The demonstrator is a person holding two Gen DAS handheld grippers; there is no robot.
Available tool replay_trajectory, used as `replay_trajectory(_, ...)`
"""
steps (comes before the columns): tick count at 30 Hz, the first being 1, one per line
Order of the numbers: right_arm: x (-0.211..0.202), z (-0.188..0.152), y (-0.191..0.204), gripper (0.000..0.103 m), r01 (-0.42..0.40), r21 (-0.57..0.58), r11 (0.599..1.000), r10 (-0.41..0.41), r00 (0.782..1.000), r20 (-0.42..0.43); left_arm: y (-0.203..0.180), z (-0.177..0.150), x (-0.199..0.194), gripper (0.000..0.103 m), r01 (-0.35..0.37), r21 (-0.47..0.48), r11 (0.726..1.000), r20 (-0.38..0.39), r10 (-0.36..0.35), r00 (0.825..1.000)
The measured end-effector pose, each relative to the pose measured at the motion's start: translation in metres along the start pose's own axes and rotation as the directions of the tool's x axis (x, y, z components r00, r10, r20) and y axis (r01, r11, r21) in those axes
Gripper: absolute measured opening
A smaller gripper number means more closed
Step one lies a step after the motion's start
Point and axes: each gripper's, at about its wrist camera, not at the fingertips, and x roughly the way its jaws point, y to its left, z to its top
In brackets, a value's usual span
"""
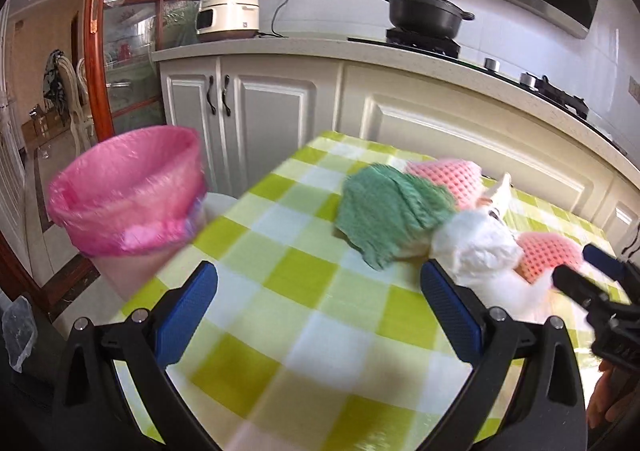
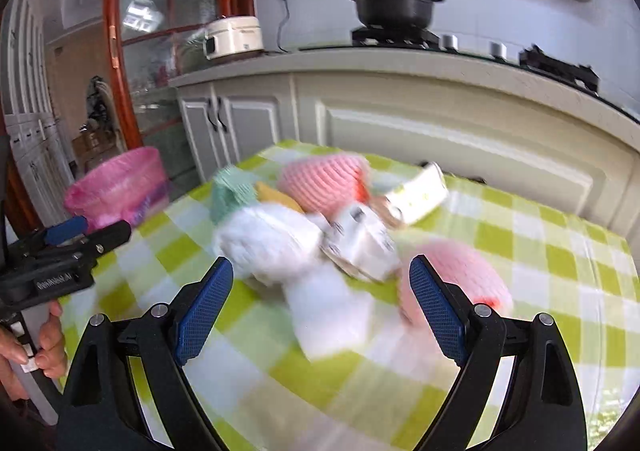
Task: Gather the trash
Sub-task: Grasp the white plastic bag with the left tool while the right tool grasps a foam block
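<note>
Hovering over checked table (image 1: 304, 311): left gripper (image 1: 320, 283) wide open, empty; right gripper (image 2: 322, 275) open, nothing gripped. Trash pile (image 2: 320, 235) (tissue, foam nets, green cloth) mid-table; pink-lined bin (image 1: 128, 191) off table's left edge.

Trash pile (image 2: 312, 235) on the table (image 1: 280, 315) — bin (image 1: 128, 191) beside its left edge.
</note>
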Motion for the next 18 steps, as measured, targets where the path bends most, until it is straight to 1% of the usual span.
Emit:
replay_trajectory(5,0.014,-0.019,-0.011,0.085,0.007,0.027,1.0,-0.005,0.998,-0.055,-0.007,-0.01,-0.009,0.098,-0.01,-0.01,1.0,0.022,0.011,1.0)
replay_trajectory(13,0.05,-0.022,-0.004,0.084,-0.003,0.042,0.999,0.008,0.991,-0.133,-0.014,-0.016,-0.008,0.098,-0.004,0.003,1.0,-0.008,0.004,1.0)
replay_trajectory(15,0.057,-0.023,0.0,0.081,-0.003,0.033,0.999,0.008,0.988,-0.152,-0.015,-0.016,-0.006,0.098,-0.004,0.01,1.0,-0.015,0.004,1.0)
replay_trajectory(16,0.059,-0.022,0.001,0.077,-0.002,0.028,1.0,0.006,0.987,-0.158,-0.016,-0.015,-0.005,0.098,-0.003,0.013,1.0,-0.018,0.003,1.0)
replay_trajectory(17,0.062,-0.023,0.001,0.07,-0.001,0.028,1.0,0.005,0.986,-0.167,-0.015,-0.016,-0.005,0.098,-0.003,0.014,1.0,-0.019,0.003,1.0)
replay_trajectory(18,0.063,-0.023,-0.001,0.066,-0.011,0.037,0.999,0.017,0.985,-0.171,-0.015,-0.015,-0.004,0.098,-0.004,0.014,1.0,-0.019,0.004,1.0)
